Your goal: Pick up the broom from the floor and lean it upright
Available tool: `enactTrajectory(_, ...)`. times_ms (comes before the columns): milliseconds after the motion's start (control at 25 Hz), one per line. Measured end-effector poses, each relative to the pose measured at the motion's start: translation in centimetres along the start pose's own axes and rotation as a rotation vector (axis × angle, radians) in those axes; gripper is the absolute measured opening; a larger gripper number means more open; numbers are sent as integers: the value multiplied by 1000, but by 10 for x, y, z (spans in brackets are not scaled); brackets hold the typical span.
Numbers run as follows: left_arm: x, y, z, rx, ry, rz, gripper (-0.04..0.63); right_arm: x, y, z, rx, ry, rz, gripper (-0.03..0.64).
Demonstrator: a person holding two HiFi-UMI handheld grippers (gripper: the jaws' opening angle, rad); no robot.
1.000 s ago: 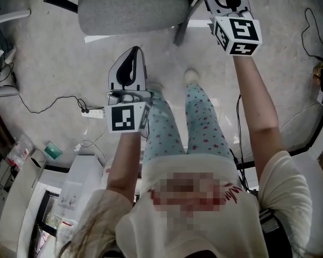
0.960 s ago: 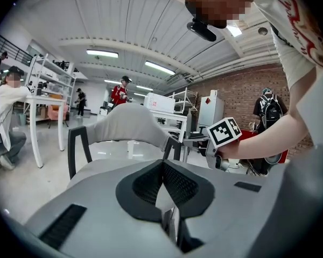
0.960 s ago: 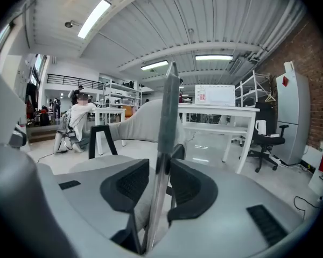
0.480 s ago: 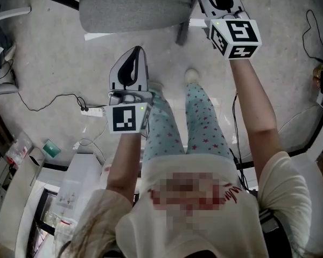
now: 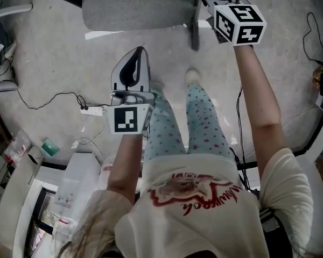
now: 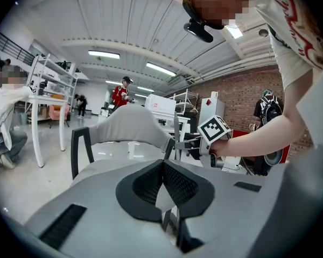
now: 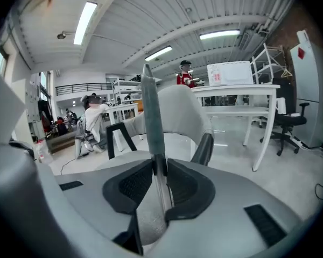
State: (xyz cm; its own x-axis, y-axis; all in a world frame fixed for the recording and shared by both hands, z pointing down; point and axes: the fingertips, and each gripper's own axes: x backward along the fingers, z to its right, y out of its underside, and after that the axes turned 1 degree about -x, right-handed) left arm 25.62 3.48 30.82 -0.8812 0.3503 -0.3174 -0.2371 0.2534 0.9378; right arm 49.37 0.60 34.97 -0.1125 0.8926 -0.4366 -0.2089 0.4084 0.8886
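A bright workshop with a pale concrete floor (image 5: 54, 63) and white benches (image 7: 242, 90) is lying beyond the tongs. The right tongs (image 7: 157, 168) are pinching the slim grey shaft of the broom (image 7: 151, 117), which is standing nearly upright, rising straight out from between the pads. The jaws are easing open slightly, with the shaft between them and the pads touching it. The broom's head is not showing in any view. A grey padded chair (image 7: 177, 112) is sitting just beyond the right tongs, close behind the shaft. The left tongs (image 6: 163, 165) are hanging well to the side, pressed together on nothing.

The lifting seems done and the leaning seems to be in hand. The next move is probably calling for tipping the shaft onto the chair's edge, feeling it settle, then spreading the pads slowly so that it is not sliding away.
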Motion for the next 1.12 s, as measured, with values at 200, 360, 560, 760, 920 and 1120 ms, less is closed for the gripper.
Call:
enactTrajectory(200,0,-6,0,-11,19,24,21,7,3,7,-25,15,25,107)
enactTrajectory(360,2,0,-4,-11,5,-20,21,11,7,3,27,-17,-17,146)
enactTrajectory(560,0,-7,9,-13,25,20,21,34,1,11,15,11,8,161)
enactTrajectory(760,1,-19,27,-31,40,39,21,84,-24,10,30,99,99,163)
enactTrajectory(920,4,-51,52,-39,28,99,21,135,-49,-3,-33,109,208,161)
enactTrajectory(1120,13,-81,72,-36,-16,145,21,178,-73,-35,-91,85,259,34)
